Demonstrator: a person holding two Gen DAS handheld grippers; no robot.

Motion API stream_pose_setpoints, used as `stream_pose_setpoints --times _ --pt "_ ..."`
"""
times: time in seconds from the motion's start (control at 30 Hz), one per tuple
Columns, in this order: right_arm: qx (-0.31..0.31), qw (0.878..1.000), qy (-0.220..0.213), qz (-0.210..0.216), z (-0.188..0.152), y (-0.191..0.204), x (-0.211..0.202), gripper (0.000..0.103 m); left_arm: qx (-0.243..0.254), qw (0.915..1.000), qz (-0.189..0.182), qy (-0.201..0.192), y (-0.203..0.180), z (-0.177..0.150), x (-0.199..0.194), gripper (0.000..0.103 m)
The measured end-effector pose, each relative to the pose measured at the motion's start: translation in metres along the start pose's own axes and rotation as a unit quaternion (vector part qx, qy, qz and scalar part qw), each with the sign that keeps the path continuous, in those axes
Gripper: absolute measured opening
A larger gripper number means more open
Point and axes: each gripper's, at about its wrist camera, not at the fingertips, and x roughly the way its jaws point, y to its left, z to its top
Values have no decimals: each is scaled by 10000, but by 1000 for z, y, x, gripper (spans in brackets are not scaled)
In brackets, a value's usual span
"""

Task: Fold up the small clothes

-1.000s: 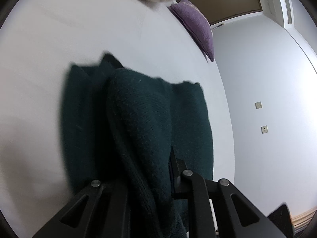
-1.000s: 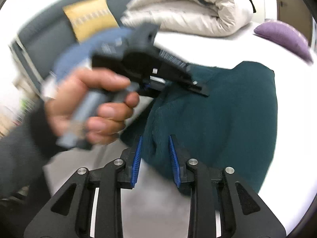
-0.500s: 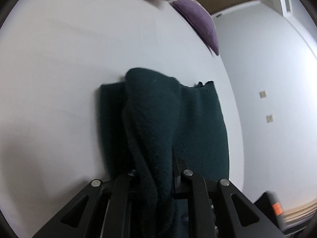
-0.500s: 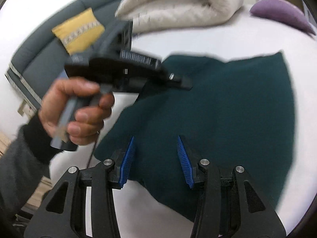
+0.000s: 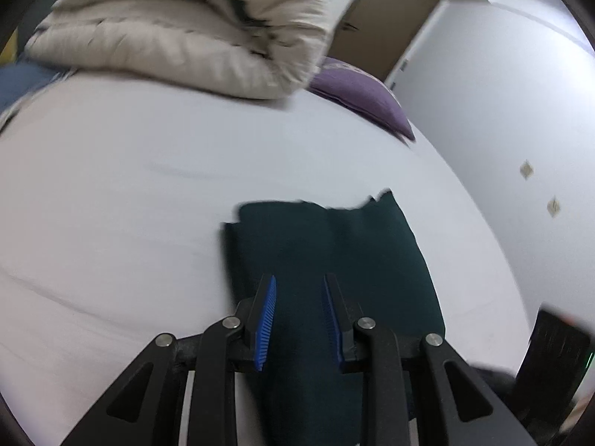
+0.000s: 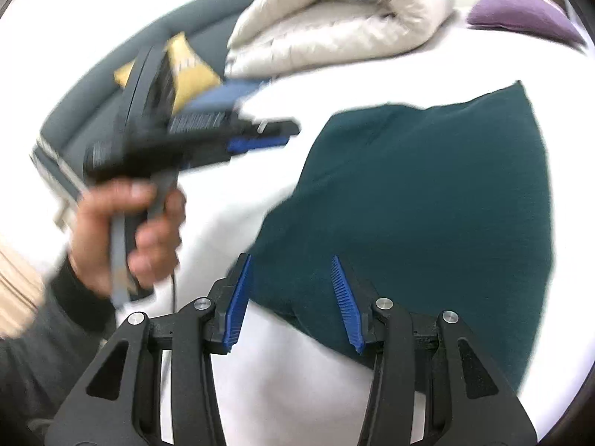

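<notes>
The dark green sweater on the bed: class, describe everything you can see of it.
The sweater is dark teal-green, a soft, thick-looking knit, folded into a rough rectangle and lying flat on the white bed sheet. Its far edge is uneven. Neither gripper grips it: the right gripper hovers open over its near edge, and the left gripper is opening above it.

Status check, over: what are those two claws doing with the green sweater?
Left claw opening, empty. Right claw open, empty. Green sweater folded on bed. Nothing blocking.
</notes>
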Motion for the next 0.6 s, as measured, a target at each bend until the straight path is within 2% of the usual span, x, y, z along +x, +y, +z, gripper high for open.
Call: stream_pose_setpoints --times 0.1,0.17,0.23,0.27,0.4,0.5,0.6 --pt "507 9984 -268 -17 -4 -34 -23 43 271 9986 306 339 -20 -12 35 27" --pt "897 9958 -183 12 -10 -56 -25 42 314 9959 704 477 -14 -25 58 24" --pt "1320 9908 213 -192 -25 -85 -16 40 319 9969 644 335 -9 -33 57 23" --pt "1368 9901 268 -136 -30 -90 -15 39 308 9971 613 323 -6 -33 55 23" --pt "1280 9914 81 244 -41 -93 -42 41 395 9969 574 363 -3 -36 51 23" --pt "1468 9869 -246 615 -26 -105 -52 41 462 9966 585 359 -5 -38 49 23" --pt "1642 9824 -397 793 -3 -118 -54 41 441 9972 525 291 -7 -39 55 23"
